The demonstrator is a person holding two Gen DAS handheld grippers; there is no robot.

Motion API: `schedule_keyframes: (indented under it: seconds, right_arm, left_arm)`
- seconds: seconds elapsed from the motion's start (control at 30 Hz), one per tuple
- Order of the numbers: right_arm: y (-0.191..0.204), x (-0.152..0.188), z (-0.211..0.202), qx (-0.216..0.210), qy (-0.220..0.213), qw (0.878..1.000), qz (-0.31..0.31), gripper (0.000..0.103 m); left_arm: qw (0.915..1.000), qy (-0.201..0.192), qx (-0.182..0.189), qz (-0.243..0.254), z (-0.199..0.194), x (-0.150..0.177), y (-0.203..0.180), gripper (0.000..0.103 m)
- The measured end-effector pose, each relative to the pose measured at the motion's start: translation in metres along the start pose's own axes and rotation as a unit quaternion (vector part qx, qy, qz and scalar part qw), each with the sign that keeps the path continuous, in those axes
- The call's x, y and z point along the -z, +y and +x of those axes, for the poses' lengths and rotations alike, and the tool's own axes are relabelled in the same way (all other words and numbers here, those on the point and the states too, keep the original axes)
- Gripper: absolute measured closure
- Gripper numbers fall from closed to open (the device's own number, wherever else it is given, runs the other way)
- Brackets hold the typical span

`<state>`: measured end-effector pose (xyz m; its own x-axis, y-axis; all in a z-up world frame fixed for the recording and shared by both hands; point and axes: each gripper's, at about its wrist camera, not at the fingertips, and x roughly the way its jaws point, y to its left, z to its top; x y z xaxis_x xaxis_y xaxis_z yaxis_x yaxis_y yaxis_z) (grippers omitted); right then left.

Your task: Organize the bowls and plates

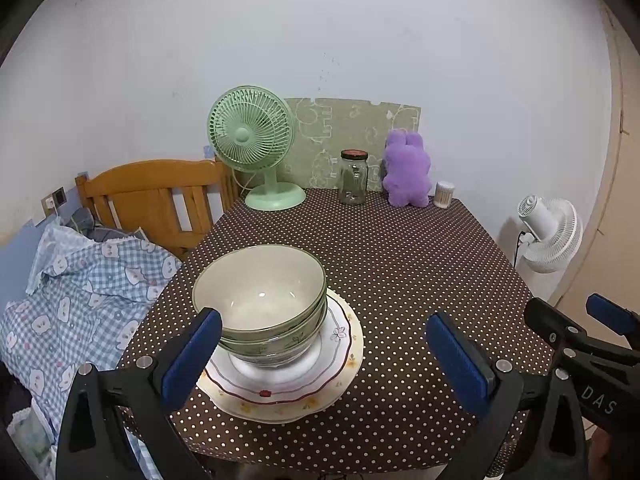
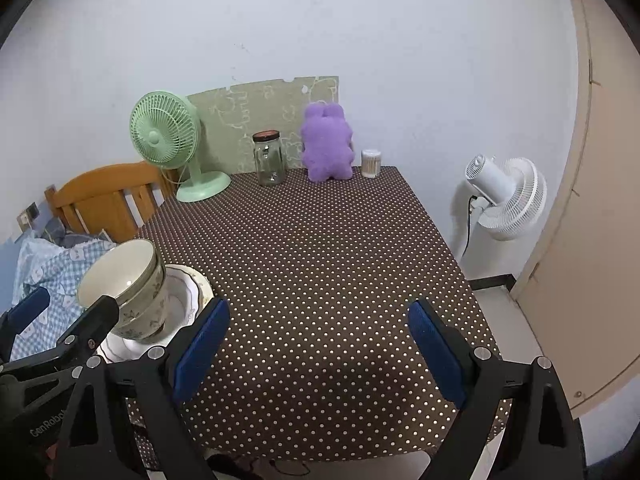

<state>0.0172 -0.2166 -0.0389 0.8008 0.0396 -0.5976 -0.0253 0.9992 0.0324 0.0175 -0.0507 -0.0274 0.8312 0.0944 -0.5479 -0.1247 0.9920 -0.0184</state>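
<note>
A stack of pale green bowls (image 1: 260, 296) rests on stacked flower-patterned plates (image 1: 344, 344) near the front left of a table with a brown polka-dot cloth (image 1: 400, 264). My left gripper (image 1: 323, 318) is open just in front of the stack, its left finger (image 1: 192, 356) overlapping the bowls' near side, nothing clamped. The right gripper (image 1: 572, 312) shows at the right edge. In the right wrist view my right gripper (image 2: 319, 312) stands open over bare cloth (image 2: 320, 248), to the right of the bowls (image 2: 120, 280) and plates (image 2: 198, 284). The left gripper (image 2: 68, 308) hovers at the bowls.
Along the table's far edge stand a green desk fan (image 1: 250, 140), a glass jar (image 1: 353, 178), a purple plush toy (image 1: 406, 172) and a cotton-swab tub (image 1: 444, 194). A wooden headboard (image 1: 148, 196) and checked bedding (image 1: 80, 304) lie left. A white floor fan (image 2: 504, 196) and door (image 2: 580, 240) are right.
</note>
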Motion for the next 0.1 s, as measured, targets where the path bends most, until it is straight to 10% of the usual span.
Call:
schedule_keyframes:
  seconds: [0.1]
  right_arm:
    - [-0.0009, 0.0004, -0.0006, 0.001, 0.003, 1.000, 0.000, 0.010]
  left_arm:
    - [1.0000, 0.004, 0.001, 0.000, -0.0002, -0.0005, 0.0000, 0.000]
